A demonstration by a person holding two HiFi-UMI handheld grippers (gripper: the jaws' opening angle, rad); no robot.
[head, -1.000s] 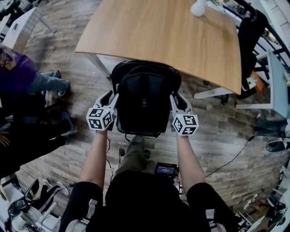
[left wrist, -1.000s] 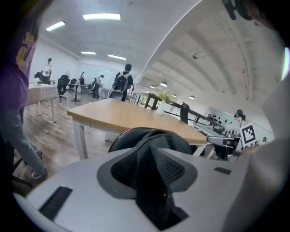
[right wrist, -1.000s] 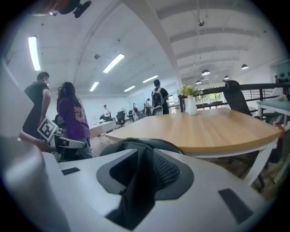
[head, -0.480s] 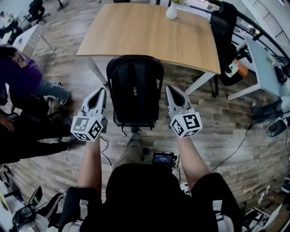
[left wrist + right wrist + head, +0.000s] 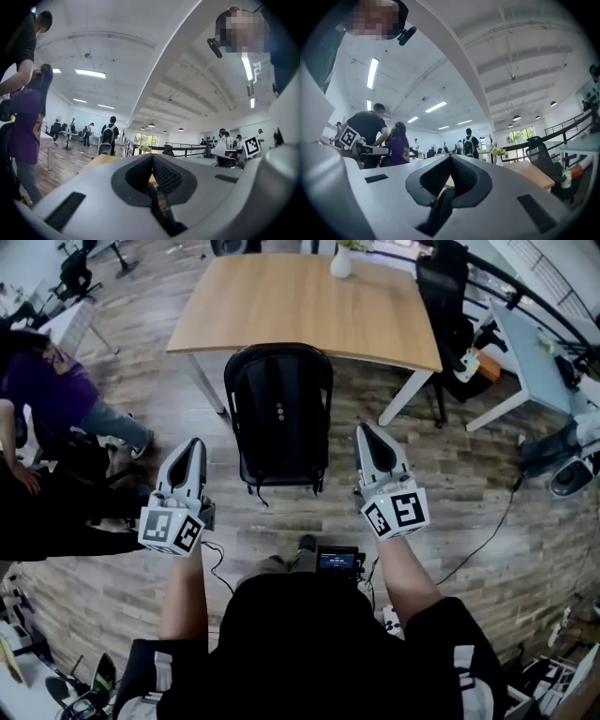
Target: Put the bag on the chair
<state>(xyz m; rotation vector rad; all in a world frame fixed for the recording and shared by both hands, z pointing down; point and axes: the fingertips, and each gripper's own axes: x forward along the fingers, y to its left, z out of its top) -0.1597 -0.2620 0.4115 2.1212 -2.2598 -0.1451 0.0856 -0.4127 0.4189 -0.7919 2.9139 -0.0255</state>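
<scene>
Nearest to the camera was the person in a black shirt (image 5: 291,643), with both forearms stretched forward. On the wooden floor (image 5: 441,493) just in front of this person lay a small device with a lit screen (image 5: 338,562).

The left tool (image 5: 193,446) was at the left of the head view and the right tool (image 5: 367,433) at the right, both held above the floor. In its own view each tool had its jaws clenched, the ribbed pads pressed together with nothing between them. Neither tool touched anything; each was a little apart from the chair, one on either side.

Between and just beyond the tools stood the black chair (image 5: 279,347). The black bag (image 5: 278,418) was on this chair, leaning against its back, and it filled almost the whole seat. A strap of the bag hung down at the front edge.

Behind the chair was the wooden counter (image 5: 281,306) on white legs, and a white vase (image 5: 341,261) stood near its far edge. Another dark chair (image 5: 441,292) stood at the right end of the counter. At the far left a person in a purple top (image 5: 47,395) was seated, and a thin cable (image 5: 487,545) ran over the floor at the right
</scene>
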